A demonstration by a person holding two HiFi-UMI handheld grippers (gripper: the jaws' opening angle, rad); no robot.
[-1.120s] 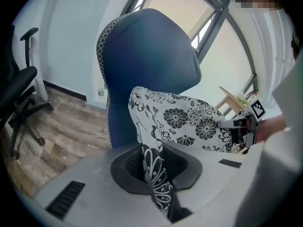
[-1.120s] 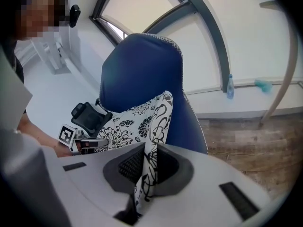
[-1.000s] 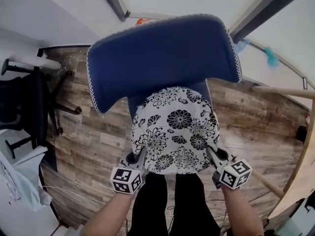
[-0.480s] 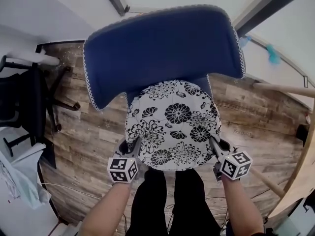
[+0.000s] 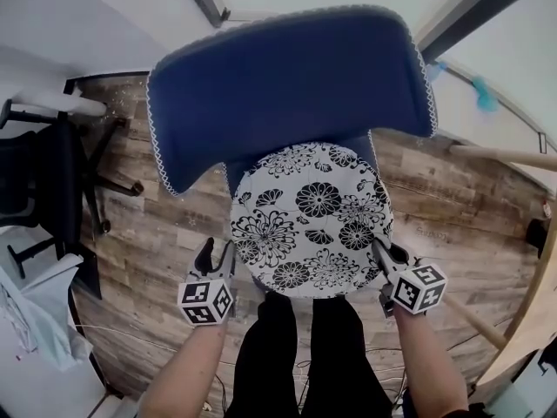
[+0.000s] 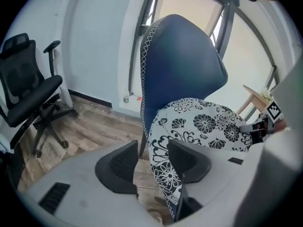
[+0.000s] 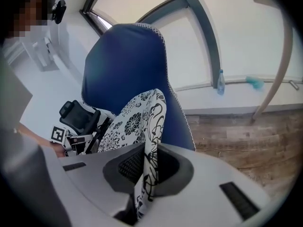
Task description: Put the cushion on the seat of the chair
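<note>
The cushion point(image 5: 309, 220) lies on the chair point(image 5: 287, 85) seat! Beside it the left hand-held gripper point(image 5: 218, 251), jaws just opening wide, hangs empty. The right hand-held gripper point(image 5: 380, 252) pinches its edge, so best release without dragging.

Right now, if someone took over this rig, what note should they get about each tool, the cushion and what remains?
The left tool is open; its jaws have just been opening, with nothing pinched and the cushion edge beside it.
The right tool is shut on the cushion's near right edge.
The cushion lies on the seat of the chair, in front of the blue backrest.
Done: cushion placed.
Left: probably open the right tool and draw both back.
</note>
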